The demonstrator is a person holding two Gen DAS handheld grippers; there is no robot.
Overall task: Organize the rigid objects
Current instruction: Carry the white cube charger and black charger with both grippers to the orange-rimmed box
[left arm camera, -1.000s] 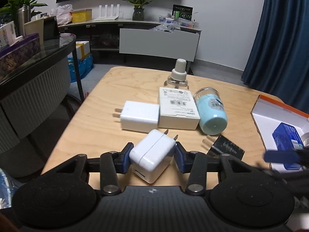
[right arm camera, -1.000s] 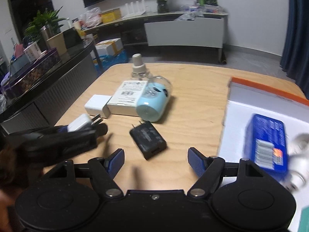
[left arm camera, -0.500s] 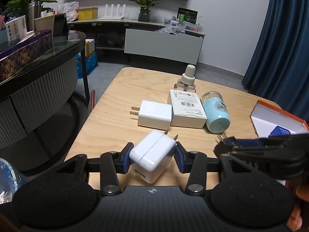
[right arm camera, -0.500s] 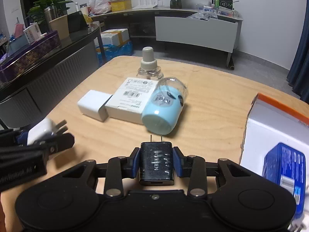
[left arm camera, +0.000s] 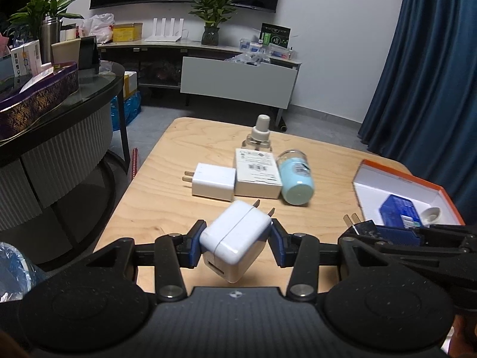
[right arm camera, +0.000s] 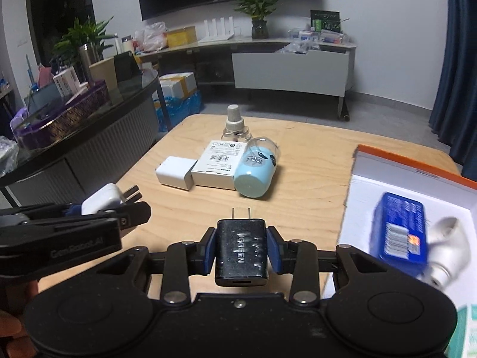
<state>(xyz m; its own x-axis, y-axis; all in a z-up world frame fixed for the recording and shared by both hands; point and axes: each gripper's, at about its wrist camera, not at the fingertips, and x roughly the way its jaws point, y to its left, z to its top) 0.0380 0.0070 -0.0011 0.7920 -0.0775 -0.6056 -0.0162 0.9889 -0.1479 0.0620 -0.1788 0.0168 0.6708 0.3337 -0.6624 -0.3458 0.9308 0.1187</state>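
Observation:
My left gripper (left arm camera: 237,243) is shut on a white charger (left arm camera: 235,240), held above the wooden table (left arm camera: 167,197); it also shows in the right wrist view (right arm camera: 103,198). My right gripper (right arm camera: 241,249) is shut on a black charger (right arm camera: 241,252), prongs pointing forward; its prongs show in the left wrist view (left arm camera: 353,222). On the table lie a second white charger (left arm camera: 213,181), a white box (left arm camera: 258,172), a light blue cylinder (left arm camera: 296,181) on its side and a clear bottle (left arm camera: 261,137) standing upright.
An open orange-edged box (right arm camera: 396,164) at the right holds a blue pack (right arm camera: 401,234) and a white object (right arm camera: 447,250). A dark round counter (left arm camera: 59,95) stands to the left. A blue curtain (left arm camera: 432,74) hangs at the right.
My right gripper closed on the black charger and lifted it off the table. Both grippers have risen and pulled back with their chargers; the table objects look farther away.

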